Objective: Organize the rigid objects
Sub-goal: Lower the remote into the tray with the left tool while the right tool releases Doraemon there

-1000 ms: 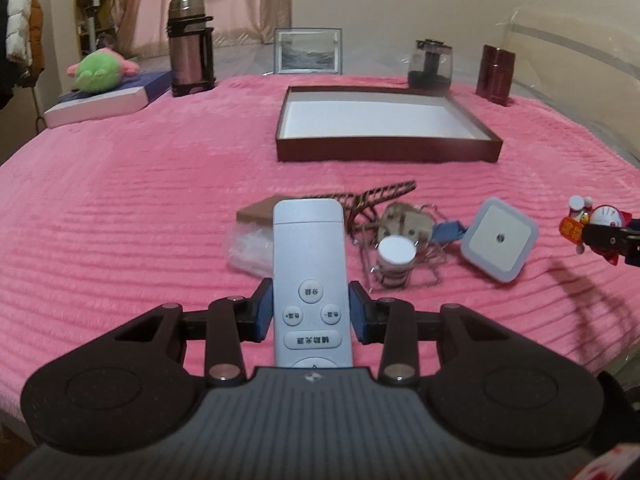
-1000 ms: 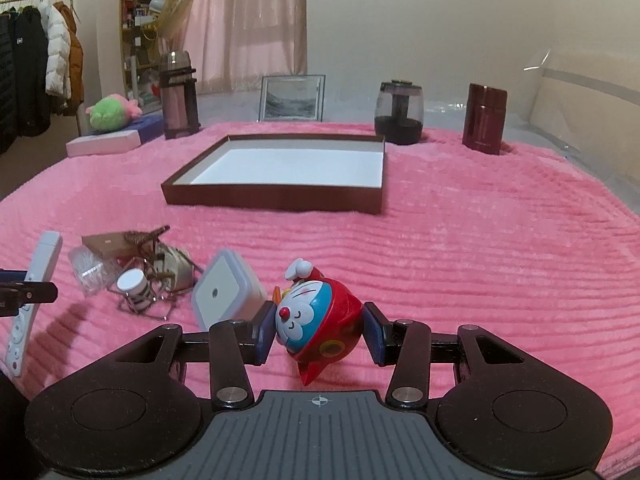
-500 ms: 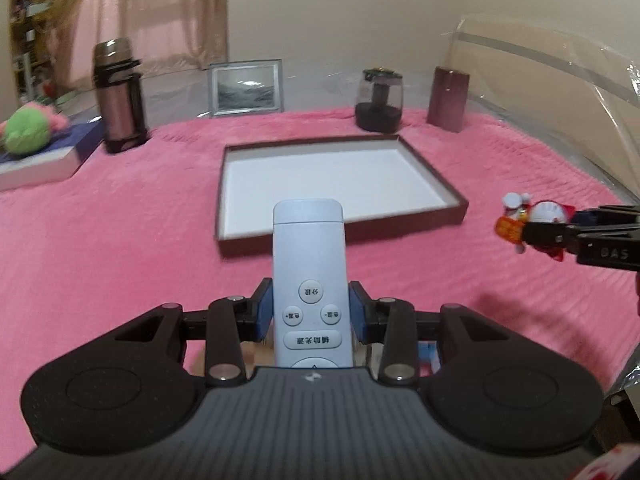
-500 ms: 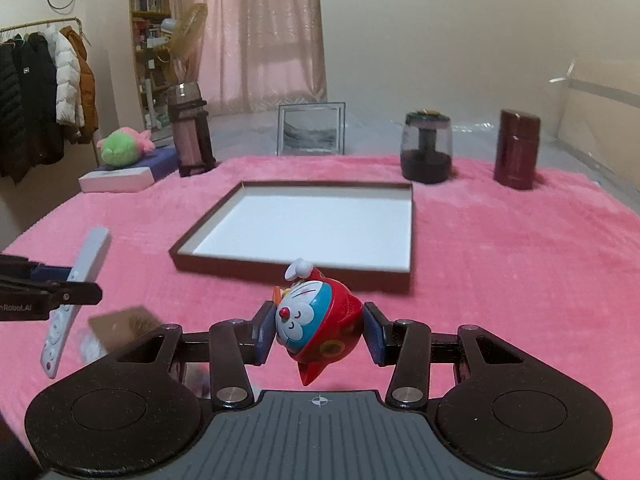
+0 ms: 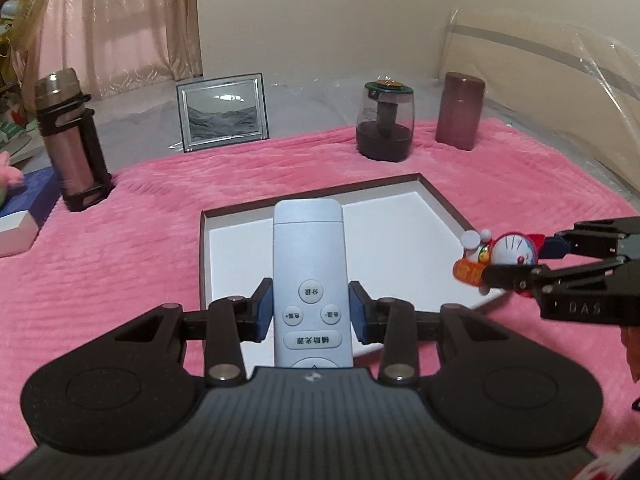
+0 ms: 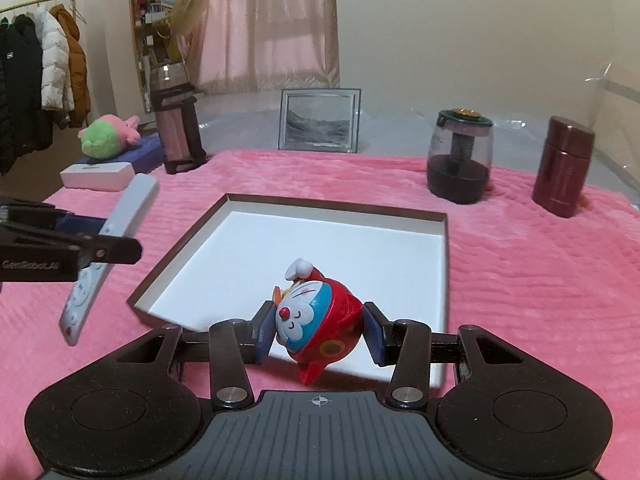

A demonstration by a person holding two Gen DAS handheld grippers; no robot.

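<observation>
My left gripper [image 5: 311, 312] is shut on a pale blue remote control [image 5: 309, 264], held above the near edge of a brown tray with a white floor [image 5: 400, 240]. My right gripper [image 6: 318, 334] is shut on a red and blue Doraemon toy [image 6: 316, 324], held over the tray's near side [image 6: 320, 252]. The toy also shows in the left wrist view [image 5: 500, 258], at the tray's right edge. The remote also shows in the right wrist view [image 6: 108, 248], left of the tray. The tray holds nothing.
On the pink blanket behind the tray stand a thermos [image 5: 70, 140], a picture frame [image 5: 222, 112], a dark glass jar [image 5: 386, 122] and a maroon canister [image 5: 460, 110]. A green plush [image 6: 106, 140] lies on a box at the far left.
Both grippers have moved forward and up from the pile of small objects to the tray. The remote and the toy now hang over the tray's near part.
</observation>
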